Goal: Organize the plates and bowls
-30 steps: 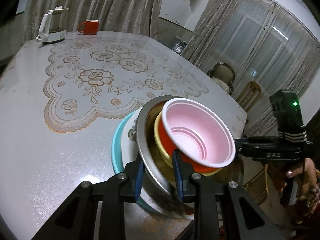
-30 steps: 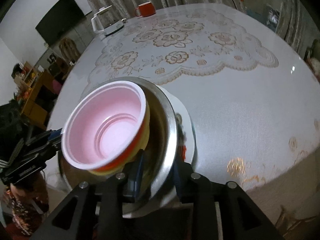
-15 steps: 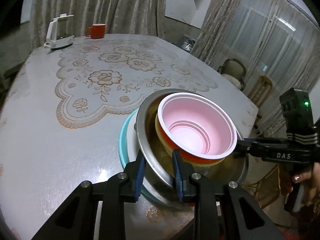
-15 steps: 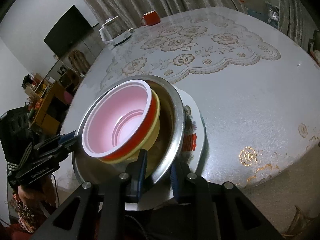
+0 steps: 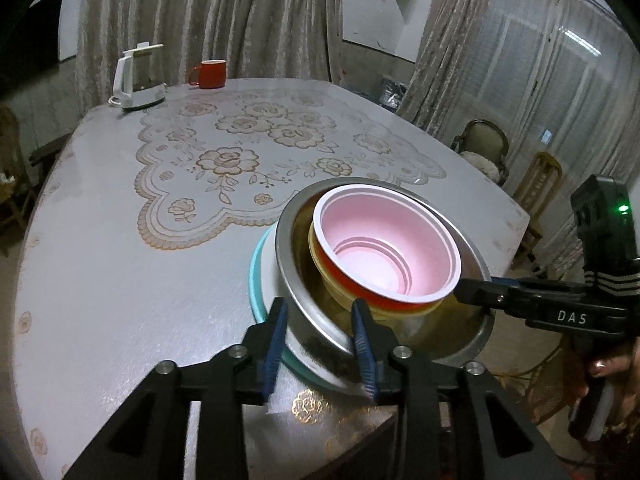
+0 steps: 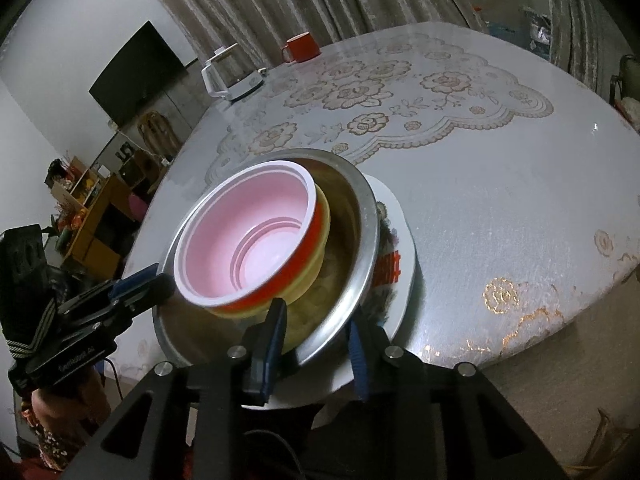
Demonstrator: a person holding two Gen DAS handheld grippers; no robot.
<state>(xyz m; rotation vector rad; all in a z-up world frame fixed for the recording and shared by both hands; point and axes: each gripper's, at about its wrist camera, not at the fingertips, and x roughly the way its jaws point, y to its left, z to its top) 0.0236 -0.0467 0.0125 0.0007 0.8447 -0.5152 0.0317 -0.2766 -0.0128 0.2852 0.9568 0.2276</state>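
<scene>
Stack sits near tabletop [image 5: 120, 272] edge — pink bowl [image 5: 386, 252] nested in steel bowl [image 5: 312, 316], plate [image 6: 394, 264] beneath. My left tool [image 5: 320, 330] has just been opening, pads now straddling steel rim, not pinching. Right tool [image 6: 316, 330] likewise spreading around rim. Stack rests on its own — release step, I judge.

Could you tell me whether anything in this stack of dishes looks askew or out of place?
Yes. The pink bowl and the bowls nested under it sit off-centre in the steel bowl, leaning toward one wall. The whole stack rests on a plate close to the table edge, where it overhangs slightly.
</scene>
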